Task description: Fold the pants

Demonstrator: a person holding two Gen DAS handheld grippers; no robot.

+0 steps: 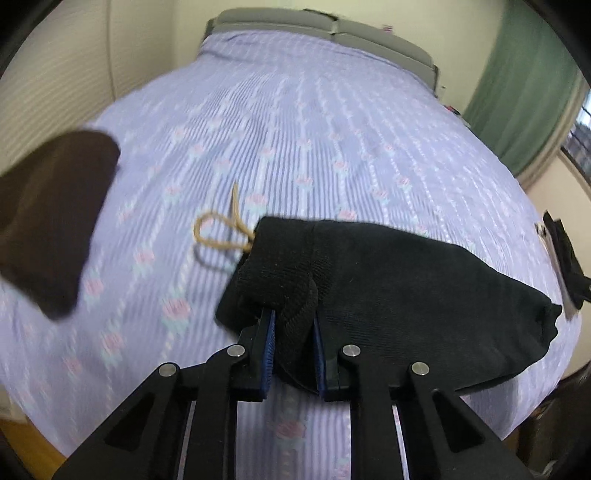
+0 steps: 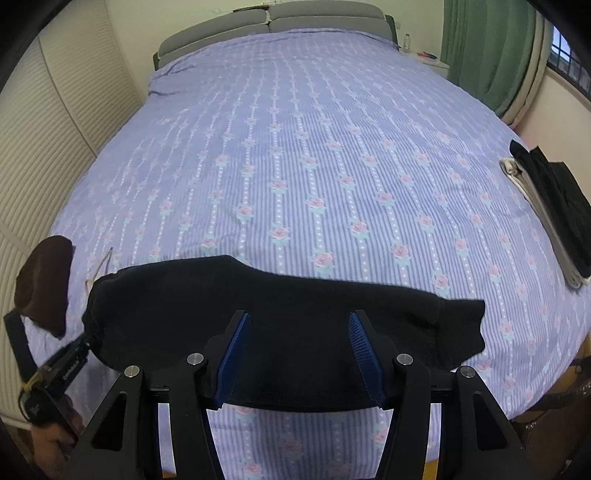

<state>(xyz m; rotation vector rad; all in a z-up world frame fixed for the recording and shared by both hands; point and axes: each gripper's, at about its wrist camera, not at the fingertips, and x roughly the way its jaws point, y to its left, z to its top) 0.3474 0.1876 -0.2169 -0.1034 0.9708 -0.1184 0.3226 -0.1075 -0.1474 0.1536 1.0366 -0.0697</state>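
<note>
2 claws over black pants (image 2: 280, 325), left claw (image 1: 293, 347) pinching waistband, right claw (image 2: 299, 354) spread

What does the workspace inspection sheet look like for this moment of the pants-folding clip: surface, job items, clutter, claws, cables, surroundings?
Surface: bed with a lilac striped floral cover, smooth.
Job's things: black pants lying in a band across the near edge; tan drawstring trailing from the left end.
Clutter: brown cloth at the left edge; folded stack of black and pale clothes at the right edge.
Claws: left claw shut on a bunched fold of the pants; right claw open, over the pants' middle.
Cables: nothing seen.
Surroundings: grey headboard, green curtain, window, pale slatted wall, bottle beside the headboard.
</note>
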